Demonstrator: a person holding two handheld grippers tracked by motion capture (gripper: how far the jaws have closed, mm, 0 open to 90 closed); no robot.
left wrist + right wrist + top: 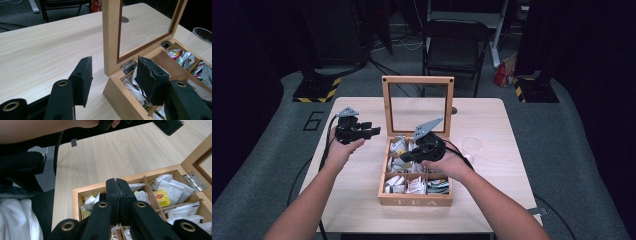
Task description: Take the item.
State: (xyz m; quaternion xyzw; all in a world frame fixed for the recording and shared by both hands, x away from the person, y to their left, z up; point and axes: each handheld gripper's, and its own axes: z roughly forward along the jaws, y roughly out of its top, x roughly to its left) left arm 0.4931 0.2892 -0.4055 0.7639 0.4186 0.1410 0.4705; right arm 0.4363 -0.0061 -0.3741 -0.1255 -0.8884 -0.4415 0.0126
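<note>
High view, left to right: the left tool hovers over the bench at centre left of the frame, beside the box, its jaws partly spread with nothing between them. At frame centre stands the wooden tea box, its glazed lid upright and its compartments filled with tea bags. The right tool hangs above the box's middle compartments, jaws pressed together; in the right gripper view no tea bag shows between them. A clear cup sits just right of the box.
</note>
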